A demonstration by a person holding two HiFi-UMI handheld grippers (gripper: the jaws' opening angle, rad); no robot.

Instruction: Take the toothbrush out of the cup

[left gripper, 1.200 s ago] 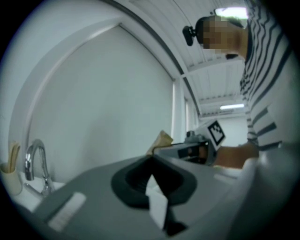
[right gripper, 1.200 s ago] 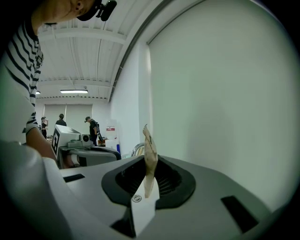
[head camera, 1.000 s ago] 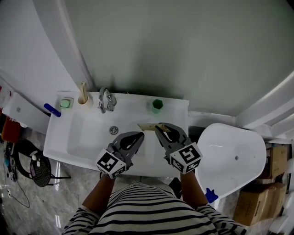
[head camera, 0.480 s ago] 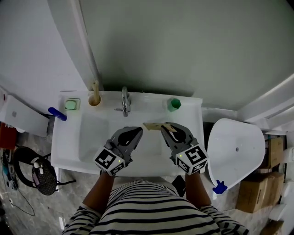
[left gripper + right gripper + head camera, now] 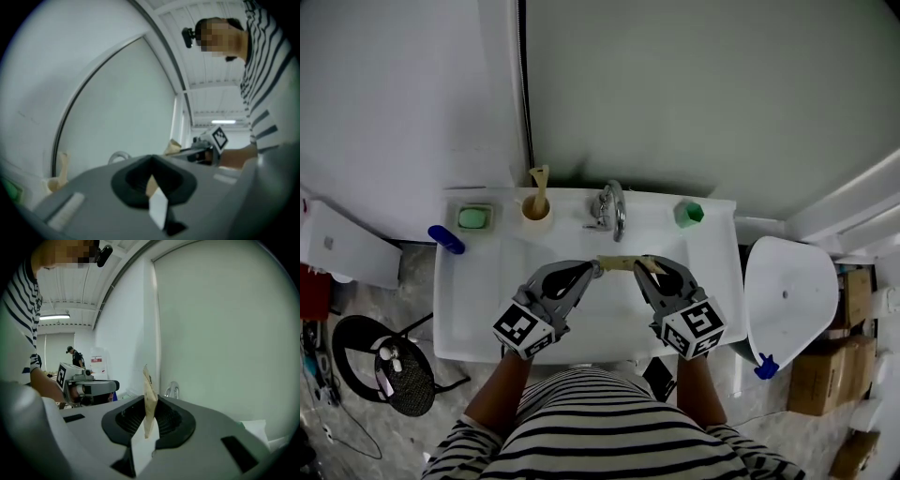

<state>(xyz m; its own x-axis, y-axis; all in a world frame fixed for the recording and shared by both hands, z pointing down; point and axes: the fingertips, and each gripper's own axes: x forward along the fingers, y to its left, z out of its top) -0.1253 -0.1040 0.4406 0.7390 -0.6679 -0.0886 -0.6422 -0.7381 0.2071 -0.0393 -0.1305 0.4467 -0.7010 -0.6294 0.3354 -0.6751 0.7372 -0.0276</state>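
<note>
A beige cup [image 5: 536,208] with a tan toothbrush [image 5: 540,178] upright in it stands on the sink's back ledge, left of the tap [image 5: 610,208]. In the left gripper view the toothbrush [image 5: 61,165] shows far left. Both grippers hover over the basin in front of the tap, well short of the cup. My right gripper [image 5: 649,266] is shut on one end of a flat tan packet [image 5: 623,262]; the packet [image 5: 150,394] stands on edge between its jaws. My left gripper [image 5: 592,270] is shut at the packet's other end, a tan sliver [image 5: 151,185] showing in its jaws.
On the white sink [image 5: 450,319] a green soap dish [image 5: 474,217] sits at the back left and a green cup [image 5: 689,214] at the back right. A blue object [image 5: 447,239] lies at the left rim. A toilet [image 5: 789,300] stands to the right, a black stool [image 5: 389,366] on the floor at left.
Both grippers, with the packet between them, have shifted left along the sink, from in front of the green cup's side to in front of the tap. The jaws look unchanged.
</note>
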